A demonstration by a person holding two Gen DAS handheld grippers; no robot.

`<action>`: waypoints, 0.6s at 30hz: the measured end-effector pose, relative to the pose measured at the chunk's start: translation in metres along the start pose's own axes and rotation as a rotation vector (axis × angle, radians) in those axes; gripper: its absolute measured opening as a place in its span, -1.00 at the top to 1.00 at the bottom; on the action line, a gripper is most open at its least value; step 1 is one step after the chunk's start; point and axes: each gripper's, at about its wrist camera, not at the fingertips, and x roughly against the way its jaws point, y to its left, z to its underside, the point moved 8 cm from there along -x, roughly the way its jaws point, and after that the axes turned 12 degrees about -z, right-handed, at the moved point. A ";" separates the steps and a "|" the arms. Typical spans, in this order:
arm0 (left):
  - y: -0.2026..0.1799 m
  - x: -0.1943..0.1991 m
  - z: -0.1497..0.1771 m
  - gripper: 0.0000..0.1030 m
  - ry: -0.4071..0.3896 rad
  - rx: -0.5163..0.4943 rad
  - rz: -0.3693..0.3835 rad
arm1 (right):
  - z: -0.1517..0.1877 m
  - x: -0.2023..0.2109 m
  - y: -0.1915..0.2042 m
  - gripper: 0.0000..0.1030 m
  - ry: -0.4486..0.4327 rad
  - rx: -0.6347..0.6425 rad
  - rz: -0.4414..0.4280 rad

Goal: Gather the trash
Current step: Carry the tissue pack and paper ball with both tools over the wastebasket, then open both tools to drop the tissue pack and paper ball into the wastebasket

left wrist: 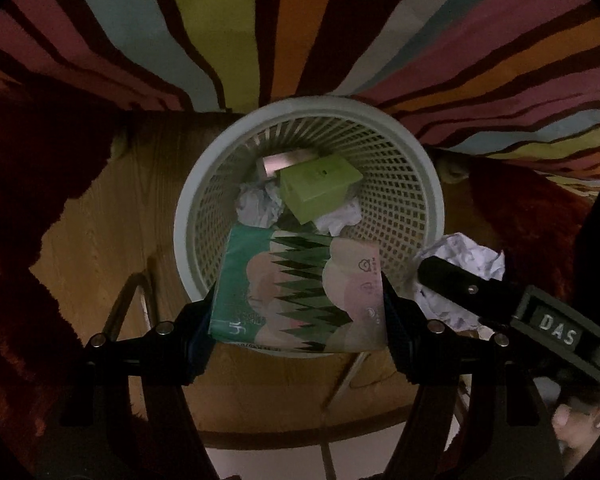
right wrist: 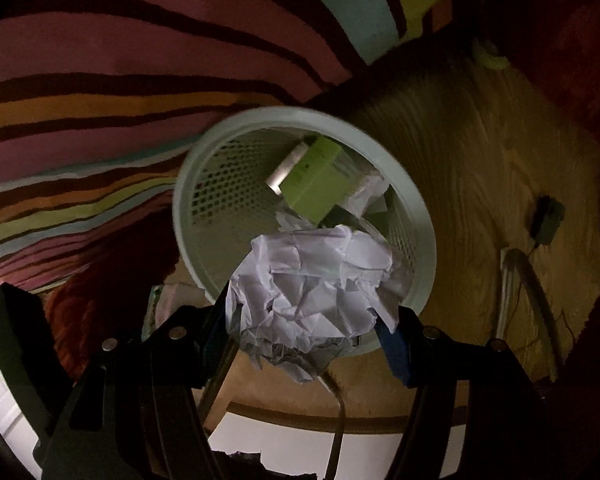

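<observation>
The white mesh basket (left wrist: pixel 428 184) sits on the wooden tabletop (left wrist: pixel 100 220), with a green box (left wrist: pixel 316 190) and paper balls already inside. This looks like the drop-off step. The left gripper (left wrist: pixel 298 312) clasps a tissue pack (left wrist: pixel 300 292) over the basket's six o'clock rim. The right gripper (right wrist: pixel 304 320) grips a crumpled paper ball (right wrist: pixel 312 280) at the rim near four o'clock in the left view. Next, each should be carried toward twelve o'clock, past the rim, before letting go.
</observation>
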 end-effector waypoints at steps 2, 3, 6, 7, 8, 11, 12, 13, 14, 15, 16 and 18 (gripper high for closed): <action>-0.001 -0.006 -0.001 -0.35 0.015 0.002 -0.003 | -0.001 -0.007 -0.003 -0.20 0.015 -0.014 0.002; -0.001 -0.008 -0.002 -0.35 0.023 0.004 -0.003 | -0.001 -0.009 -0.005 -0.20 0.023 -0.021 0.005; 0.002 -0.020 -0.004 -0.35 0.057 0.025 -0.008 | -0.003 -0.016 -0.013 -0.20 0.039 -0.047 0.008; 0.003 -0.025 -0.006 -0.35 0.071 0.038 -0.011 | -0.004 -0.018 -0.016 -0.20 0.044 -0.058 0.009; 0.005 -0.028 -0.006 -0.35 0.079 0.046 -0.012 | -0.005 -0.020 -0.018 -0.20 0.047 -0.065 0.011; 0.009 -0.035 -0.007 -0.35 0.099 0.068 -0.018 | -0.005 -0.027 -0.024 -0.21 0.061 -0.090 0.006; 0.010 -0.036 -0.006 -0.35 0.104 0.075 -0.017 | -0.006 -0.029 -0.026 -0.21 0.065 -0.096 0.004; 0.010 -0.038 -0.007 -0.35 0.110 0.082 -0.015 | -0.006 -0.030 -0.027 -0.21 0.067 -0.099 0.003; 0.011 -0.039 -0.006 -0.35 0.116 0.088 -0.014 | -0.006 -0.031 -0.026 -0.21 0.070 -0.104 0.001; 0.011 -0.040 -0.006 -0.35 0.120 0.093 -0.010 | -0.006 -0.033 -0.026 -0.21 0.073 -0.108 -0.001; 0.012 -0.041 -0.006 -0.35 0.126 0.096 -0.005 | -0.007 -0.034 -0.027 -0.21 0.075 -0.111 -0.003; 0.012 -0.044 -0.005 -0.36 0.141 0.102 0.001 | -0.007 -0.037 -0.029 -0.22 0.078 -0.121 -0.011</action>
